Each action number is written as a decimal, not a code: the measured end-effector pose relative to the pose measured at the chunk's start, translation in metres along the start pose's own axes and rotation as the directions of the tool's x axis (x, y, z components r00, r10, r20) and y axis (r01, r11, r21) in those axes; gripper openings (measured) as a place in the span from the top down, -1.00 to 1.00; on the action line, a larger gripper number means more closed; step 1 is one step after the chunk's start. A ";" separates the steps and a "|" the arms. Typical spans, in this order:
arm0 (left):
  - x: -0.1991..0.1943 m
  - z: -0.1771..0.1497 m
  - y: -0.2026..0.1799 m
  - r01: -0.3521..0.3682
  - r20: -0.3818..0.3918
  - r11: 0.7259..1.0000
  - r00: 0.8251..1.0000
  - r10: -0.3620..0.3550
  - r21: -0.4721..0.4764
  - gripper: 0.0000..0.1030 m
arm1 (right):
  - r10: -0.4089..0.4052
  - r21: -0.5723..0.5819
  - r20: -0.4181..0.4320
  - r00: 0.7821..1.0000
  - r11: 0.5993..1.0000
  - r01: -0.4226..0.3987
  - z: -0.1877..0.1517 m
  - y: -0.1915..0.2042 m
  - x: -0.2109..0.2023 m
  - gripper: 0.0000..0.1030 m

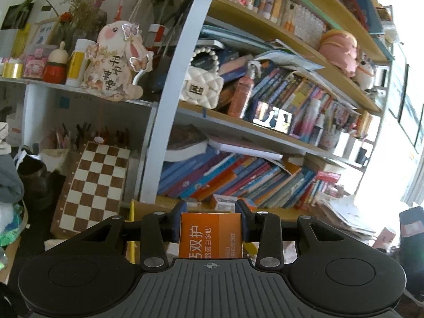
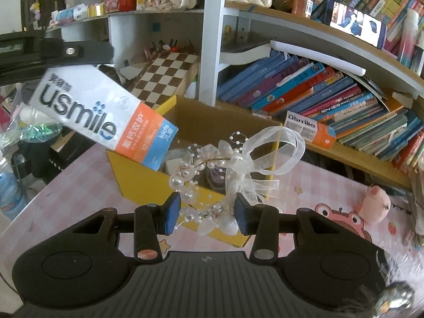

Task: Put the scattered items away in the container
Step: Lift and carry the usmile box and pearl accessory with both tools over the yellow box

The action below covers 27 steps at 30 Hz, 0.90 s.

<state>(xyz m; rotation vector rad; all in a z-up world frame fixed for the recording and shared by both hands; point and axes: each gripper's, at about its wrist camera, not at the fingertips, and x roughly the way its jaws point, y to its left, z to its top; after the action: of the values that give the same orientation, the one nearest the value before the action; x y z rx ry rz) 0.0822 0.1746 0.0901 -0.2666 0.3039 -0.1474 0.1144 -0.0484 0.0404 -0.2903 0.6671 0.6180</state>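
Right wrist view: the right hand-held gripper (image 2: 206, 213) has its blue pads closed part-way on a pearl-and-ribbon hairpiece (image 2: 228, 164), whose beaded wire loops up to a white ribbon bow hanging over the near wall of the yellow box (image 2: 144, 182). That open cardboard box stands on the pink patterned table (image 2: 79, 185); some items lie inside it, too dim to name. Above the box's left corner, the left hand-held gripper (image 2: 76, 53) carries a usmile carton (image 2: 106, 116), tilted with its orange-and-blue end dipping over the box's left rim. In the left wrist view the left hand-held gripper (image 1: 211, 220) shows its pads pressed on both sides of the carton (image 1: 211, 235), jaws narrowly apart to the carton's width. Behind the box a chessboard (image 2: 167, 74) leans against the bookshelf (image 2: 209, 53); a second usmile carton (image 2: 308, 129) lies on the shelf right of the box. A pink plush toy (image 2: 375, 204) sits on the table, well right of the box.
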 end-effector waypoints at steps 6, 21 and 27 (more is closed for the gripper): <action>0.032 0.002 0.006 -0.022 -0.024 0.999 0.999 0.023 0.025 0.27 | -0.008 -0.011 0.008 1.000 1.000 0.008 0.017 -0.009 0.017 0.21; 0.098 -0.020 0.015 -0.007 -0.143 1.000 0.990 0.006 -0.007 0.27 | -0.038 -0.087 -0.034 0.999 0.996 0.035 0.050 -0.021 0.080 0.21; 0.113 -0.032 0.027 -0.007 -0.193 0.999 0.981 -0.001 -0.041 0.27 | -0.023 -0.121 -0.068 0.997 0.993 0.015 0.051 -0.018 0.096 0.21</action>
<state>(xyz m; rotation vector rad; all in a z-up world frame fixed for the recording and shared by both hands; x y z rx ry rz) 0.1813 0.1721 0.0223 -0.2940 0.5003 -0.1648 0.2098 0.0017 0.0170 -0.4319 0.6942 0.6336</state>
